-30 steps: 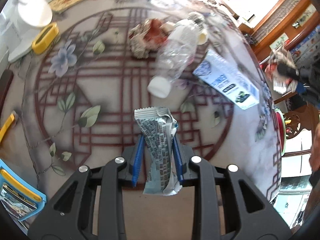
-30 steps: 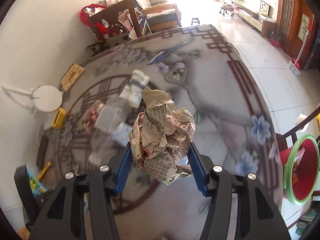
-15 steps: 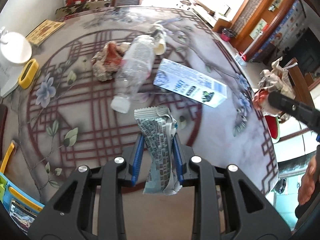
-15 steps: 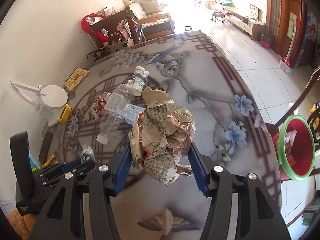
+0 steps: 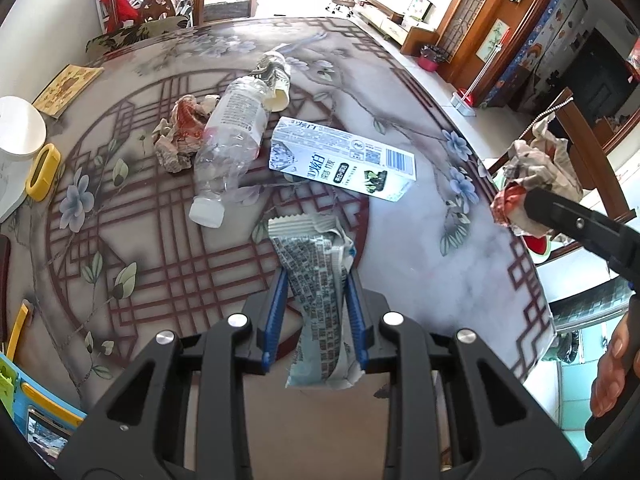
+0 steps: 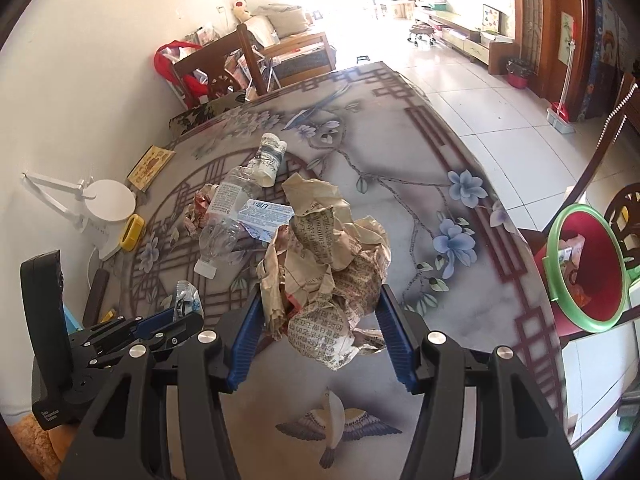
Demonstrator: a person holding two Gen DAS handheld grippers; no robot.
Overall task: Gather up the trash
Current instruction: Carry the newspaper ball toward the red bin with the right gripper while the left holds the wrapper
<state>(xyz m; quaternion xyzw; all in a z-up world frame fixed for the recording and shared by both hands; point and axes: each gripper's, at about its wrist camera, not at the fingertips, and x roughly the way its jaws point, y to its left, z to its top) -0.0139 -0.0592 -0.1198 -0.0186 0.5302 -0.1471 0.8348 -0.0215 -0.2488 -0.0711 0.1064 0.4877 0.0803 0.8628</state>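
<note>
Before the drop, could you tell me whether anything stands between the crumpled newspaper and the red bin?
Nothing visible does. The newspaper ball in the right hand-held gripper has only bare tabletop between it and the bin past the table's edge.

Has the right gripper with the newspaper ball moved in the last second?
Yes. The right gripper, shut on the newspaper ball, has pulled back toward the table edge; the red bin looks nearer.

Milk carton (image 6: pixel 262 216) half hidden behind newspaper wad (image 6: pixel 326 276); bin (image 6: pixel 588 268) contents unclear.
</note>
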